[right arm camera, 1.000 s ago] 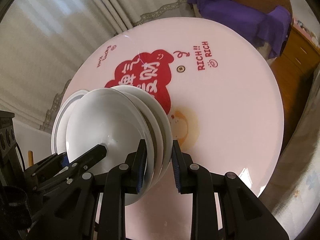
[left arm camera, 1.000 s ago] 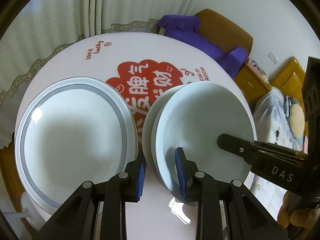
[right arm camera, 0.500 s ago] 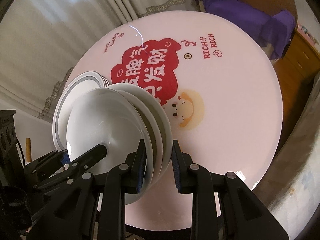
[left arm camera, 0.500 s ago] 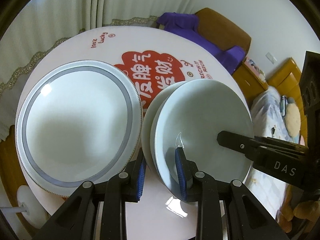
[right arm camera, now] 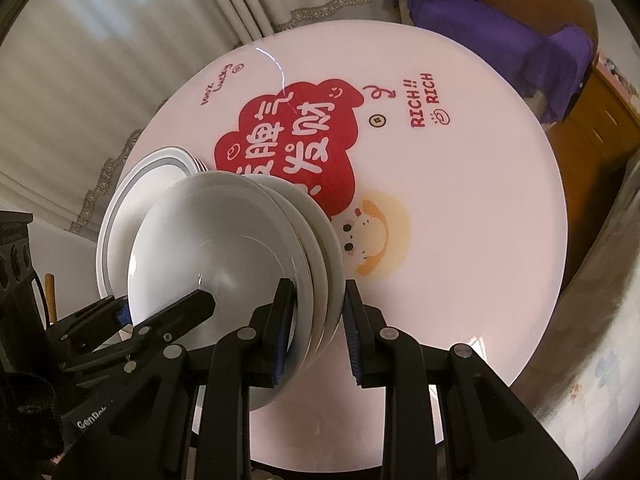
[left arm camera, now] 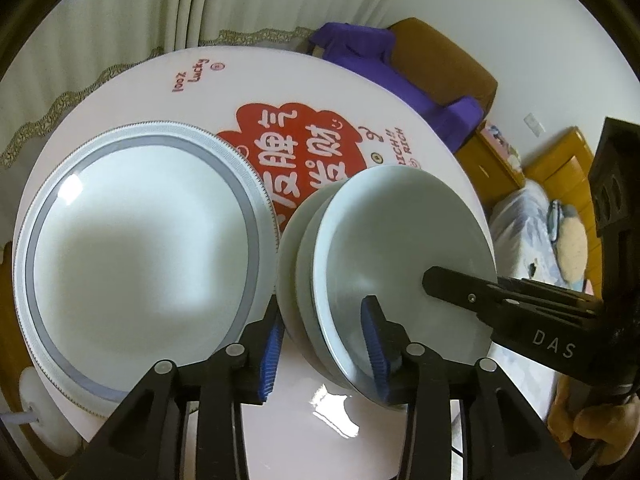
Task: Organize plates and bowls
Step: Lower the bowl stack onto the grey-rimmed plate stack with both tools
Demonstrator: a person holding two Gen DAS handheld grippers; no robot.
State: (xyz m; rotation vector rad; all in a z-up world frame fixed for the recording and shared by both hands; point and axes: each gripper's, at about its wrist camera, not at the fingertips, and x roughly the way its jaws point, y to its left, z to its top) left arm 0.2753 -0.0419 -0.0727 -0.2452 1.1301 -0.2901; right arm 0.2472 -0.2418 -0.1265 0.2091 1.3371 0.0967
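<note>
Edgewise, stacked bowls (right arm camera: 240, 248) tilted upright between both claws (right arm camera: 316, 320), hollows leftward

A home: a round table (right arm camera: 460, 208) with a printed cover stands by curtains (left arm camera: 132, 20), an armchair (left arm camera: 440, 64) (purple cloth over it) and a bed (left arm camera: 532, 224).

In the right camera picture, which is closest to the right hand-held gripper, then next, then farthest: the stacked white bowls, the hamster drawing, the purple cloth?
1. Stacked white bowls: between the right hand-held gripper fingers.
2. Hamster drawing: mid-table, right of the bowls.
3. Purple cloth: beyond the table, upper right.
</note>
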